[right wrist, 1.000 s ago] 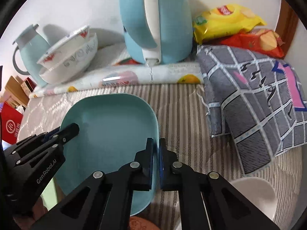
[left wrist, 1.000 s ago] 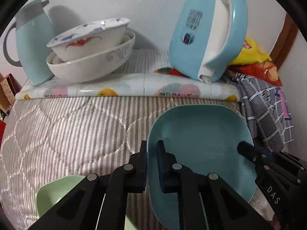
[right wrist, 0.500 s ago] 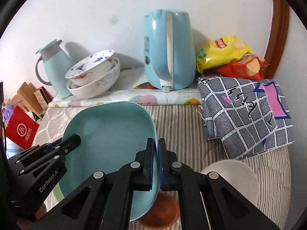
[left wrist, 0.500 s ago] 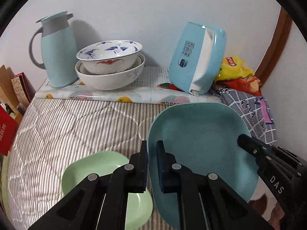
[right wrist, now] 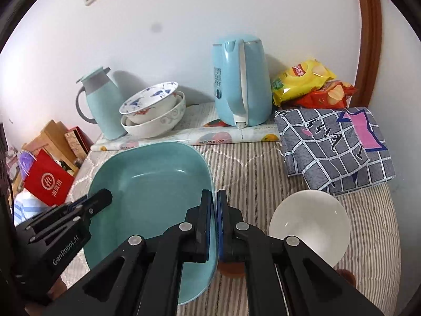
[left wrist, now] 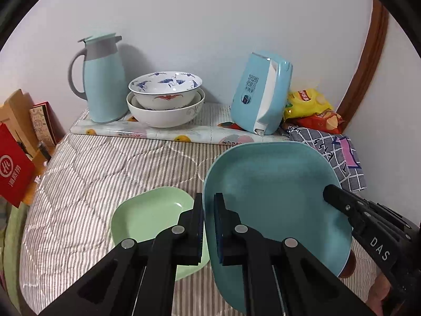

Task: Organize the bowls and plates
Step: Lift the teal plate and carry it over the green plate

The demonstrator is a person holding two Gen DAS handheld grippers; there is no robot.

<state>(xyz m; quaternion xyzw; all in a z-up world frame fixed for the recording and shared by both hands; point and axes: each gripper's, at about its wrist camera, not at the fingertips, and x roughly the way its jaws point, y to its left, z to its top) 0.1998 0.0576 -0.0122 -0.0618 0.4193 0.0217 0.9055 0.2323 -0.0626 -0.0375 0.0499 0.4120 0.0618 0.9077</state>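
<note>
Both grippers clamp the teal plate (left wrist: 273, 197) by opposite rims: left gripper (left wrist: 208, 226) on its left edge, right gripper (right wrist: 214, 223) on its right. Plate's held up above the striped bed (left wrist: 105, 163), w/ green plate (left wrist: 150, 216) lying below-left, white bowl (right wrist: 310, 221) to the right.

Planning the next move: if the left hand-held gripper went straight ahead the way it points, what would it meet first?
Probably the floral mat edge near the stacked bowls; the left hand-held gripper grips the teal plate. Depth unclear.
</note>
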